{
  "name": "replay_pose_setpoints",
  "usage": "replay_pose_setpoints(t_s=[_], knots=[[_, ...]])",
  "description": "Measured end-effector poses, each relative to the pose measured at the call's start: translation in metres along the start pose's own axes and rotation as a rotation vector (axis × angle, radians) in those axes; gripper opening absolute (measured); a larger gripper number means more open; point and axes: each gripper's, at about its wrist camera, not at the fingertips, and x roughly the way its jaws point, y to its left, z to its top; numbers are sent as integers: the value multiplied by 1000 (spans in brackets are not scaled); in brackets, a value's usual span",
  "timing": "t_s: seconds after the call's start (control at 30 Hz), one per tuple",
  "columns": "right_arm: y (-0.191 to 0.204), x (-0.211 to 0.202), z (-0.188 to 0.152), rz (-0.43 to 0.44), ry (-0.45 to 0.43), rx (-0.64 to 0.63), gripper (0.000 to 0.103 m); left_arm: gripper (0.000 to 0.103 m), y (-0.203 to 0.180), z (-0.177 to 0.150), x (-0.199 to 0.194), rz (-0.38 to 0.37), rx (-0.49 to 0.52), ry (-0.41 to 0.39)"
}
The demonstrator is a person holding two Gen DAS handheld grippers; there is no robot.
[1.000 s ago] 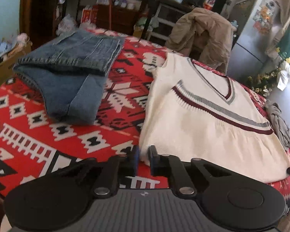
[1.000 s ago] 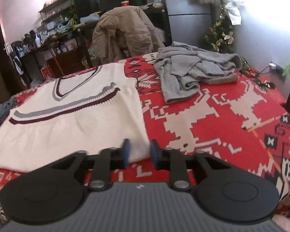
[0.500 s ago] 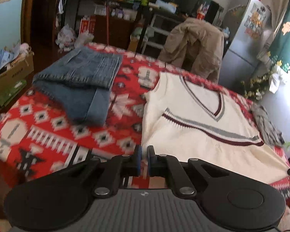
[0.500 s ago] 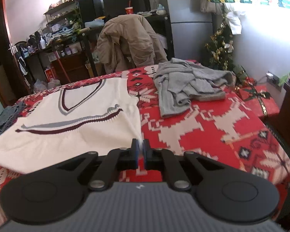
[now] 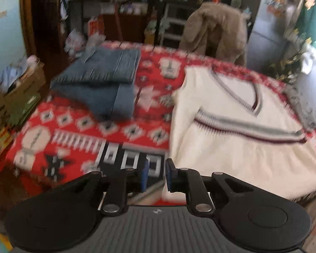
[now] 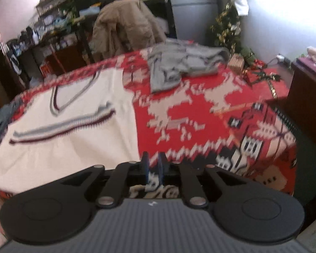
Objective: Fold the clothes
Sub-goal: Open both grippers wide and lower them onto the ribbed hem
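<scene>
Both hand-held grippers, left [image 5: 155, 174] and right [image 6: 152, 167], have backed off the sweater [image 5: 238, 139]; jaws just opening, empty. It lies flat on the worktop [image 6: 210, 113], spread for folding.

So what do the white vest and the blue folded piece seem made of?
Vest: probably knitted yarn, matte; striped ribbed V-neck trim suggests knitwear, though blur hides the stitches. Blue piece: looks like denim, matte faded blue, with pale seam lines and thick stiff folds.
</scene>
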Motion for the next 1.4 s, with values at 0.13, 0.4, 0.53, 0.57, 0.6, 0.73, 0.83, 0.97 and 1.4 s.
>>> replay_pose_setpoints(t_s=[0.13,0.4,0.53,0.57,0.6,0.73,0.83,0.97,1.4], knots=[[16,7,23,54,-45,-75,20,26,-16,26,19,-80,67,-52],[56,70,54,146,-45,-163,28,28,-55,54,97,-173,211,9],[63,108,62,149,2,-182,31,30,-58,56,116,-181,232,31],[63,117,63,144,13,-183,31,30,-58,57,119,-187,234,37],[62,125,64,143,22,-175,31,30,-59,57,122,-192,236,44],[58,148,66,158,57,-123,30,30,-54,57,135,-176,223,70],[58,155,64,166,66,-128,16,9,-54,58,135,-206,220,56],[63,148,64,163,29,-144,6,8,-64,56,114,-173,293,-61],[58,141,65,101,-19,-117,40,41,-49,59,120,-102,186,-45]])
